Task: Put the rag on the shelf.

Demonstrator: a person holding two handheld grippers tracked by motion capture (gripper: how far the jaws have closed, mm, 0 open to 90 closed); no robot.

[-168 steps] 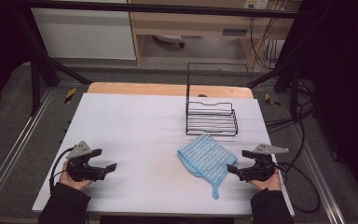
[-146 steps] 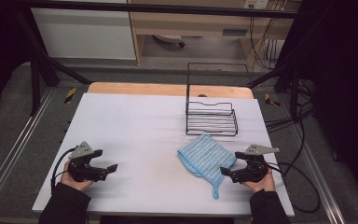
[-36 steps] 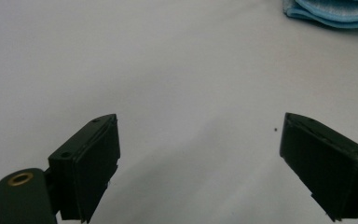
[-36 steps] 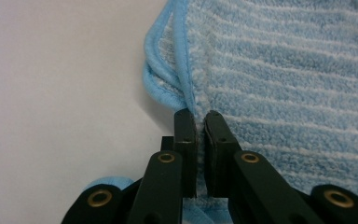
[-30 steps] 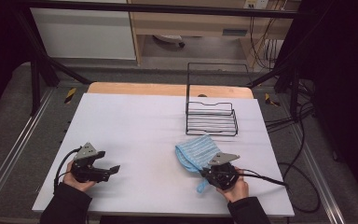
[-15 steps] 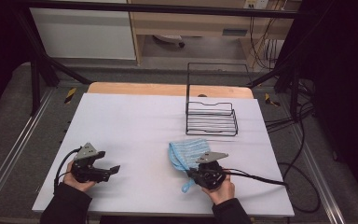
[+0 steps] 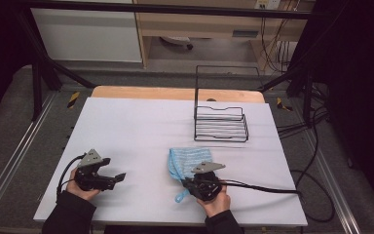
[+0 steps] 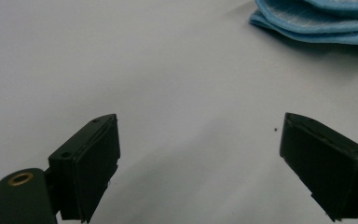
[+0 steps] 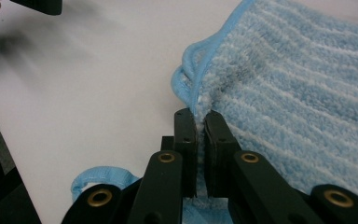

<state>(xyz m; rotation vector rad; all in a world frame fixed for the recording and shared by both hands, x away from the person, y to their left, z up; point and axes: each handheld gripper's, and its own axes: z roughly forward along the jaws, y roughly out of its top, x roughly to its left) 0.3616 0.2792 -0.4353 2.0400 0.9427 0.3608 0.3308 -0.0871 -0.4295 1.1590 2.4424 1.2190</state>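
- Right gripper point(image 7: 191, 182), near front edge of white table point(image 7: 141, 126): black jaws clamped tight on folded edge of light blue striped terry cloth point(image 7: 187, 161), with pile squeezed between pads, seen clearly in right gripper view point(image 9: 196, 122).
- Cloth point(image 9: 298, 93) lying on table in front of right gripper, doubled over itself; small blue hanging loop point(image 7: 180, 197) sticking out just beside gripper, toward front edge.
- Left gripper point(image 7: 119, 177): jaws wide apart with nothing between, low over bare table and well apart from cloth; corner of cloth point(image 8: 317, 21) visible far ahead in left gripper view.
- Black wire rack point(image 7: 221, 122) standing at far right part of table, apart from cloth.
- Judged risk: grip taking only thin border, perhaps only one layer (hard to tell from these views), so possible slipping out under pull.
- Judged risk: dragging over table probably bunching cloth instead of spreading it, because of free end not held.
- Judged risk: loop catching under gripper body and twisting fold.
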